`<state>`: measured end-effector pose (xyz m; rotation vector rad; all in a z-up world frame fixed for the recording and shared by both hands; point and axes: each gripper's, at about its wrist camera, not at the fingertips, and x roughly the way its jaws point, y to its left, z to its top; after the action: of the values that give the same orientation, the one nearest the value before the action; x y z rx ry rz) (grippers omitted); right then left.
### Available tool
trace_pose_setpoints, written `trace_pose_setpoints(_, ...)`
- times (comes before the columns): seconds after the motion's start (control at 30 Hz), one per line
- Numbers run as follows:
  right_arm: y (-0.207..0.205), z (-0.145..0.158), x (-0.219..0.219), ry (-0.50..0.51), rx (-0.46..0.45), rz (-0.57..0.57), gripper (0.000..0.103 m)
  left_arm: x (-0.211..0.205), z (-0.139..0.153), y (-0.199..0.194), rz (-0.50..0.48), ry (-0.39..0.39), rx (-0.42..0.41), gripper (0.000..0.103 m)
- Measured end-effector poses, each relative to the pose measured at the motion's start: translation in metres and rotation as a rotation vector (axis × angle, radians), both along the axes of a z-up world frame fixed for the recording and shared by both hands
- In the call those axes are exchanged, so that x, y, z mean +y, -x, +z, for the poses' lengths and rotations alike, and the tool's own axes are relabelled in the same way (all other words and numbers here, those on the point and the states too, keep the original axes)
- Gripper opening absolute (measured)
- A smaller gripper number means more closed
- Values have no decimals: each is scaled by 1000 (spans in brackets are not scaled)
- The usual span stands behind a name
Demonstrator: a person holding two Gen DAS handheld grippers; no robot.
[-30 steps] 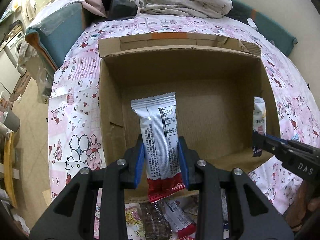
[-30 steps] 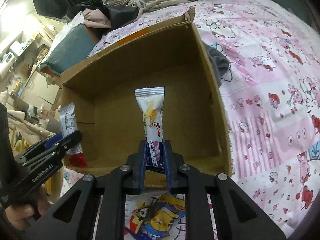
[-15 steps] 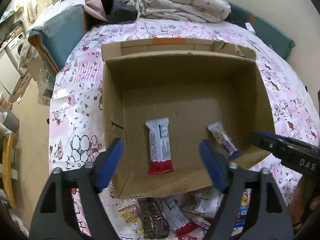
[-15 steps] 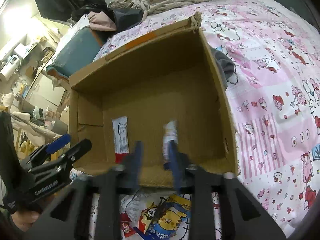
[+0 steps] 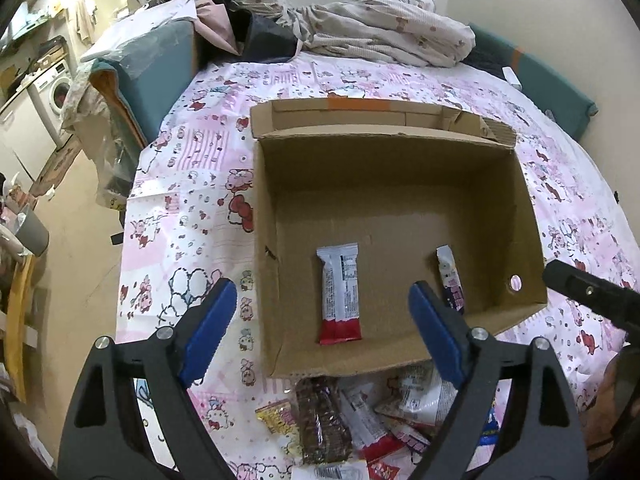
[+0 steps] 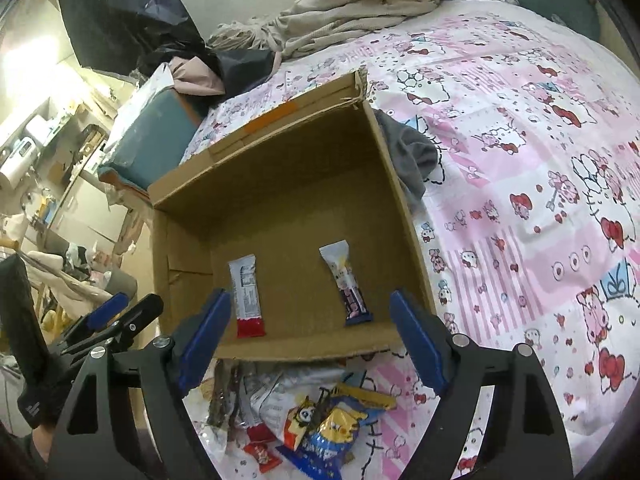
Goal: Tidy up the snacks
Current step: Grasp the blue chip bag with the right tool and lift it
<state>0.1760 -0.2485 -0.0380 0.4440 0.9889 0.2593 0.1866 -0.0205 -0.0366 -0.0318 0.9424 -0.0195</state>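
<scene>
Inside the matt brown corrugated cardboard box [image 5: 392, 200], a glossy white-and-red foil snack wrapper [image 5: 340, 294] lies; under the box spreads soft pink printed cotton bedsheet [image 6: 520, 200].

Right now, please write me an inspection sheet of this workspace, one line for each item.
Surface: bed sheet, pink cartoon print.
Job's things: cardboard box holds red-ended snack bar and purple-ended packet, lying flat, apart.
Clutter: snack pile in front of the box; bedding heap behind.
Grippers: left gripper and right gripper open, empty, jaws just opened.
Cables: nothing seen.
Surroundings: washing machine.
</scene>
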Motion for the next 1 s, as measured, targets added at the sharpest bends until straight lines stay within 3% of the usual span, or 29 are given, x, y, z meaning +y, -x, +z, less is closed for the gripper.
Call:
trace_pose_setpoints(0.27, 23, 11, -4, 1, -15, -5, 85, 12, 8, 26, 2, 4, 6, 86)
trace_pose_setpoints(0.73, 70, 3, -5, -36, 51, -12, 85, 32, 2, 70, 43, 69, 73, 86)
trace_pose_setpoints(1.0, 79, -9, -7, -54, 98, -12, 85, 31, -12, 89, 59, 45, 123, 86)
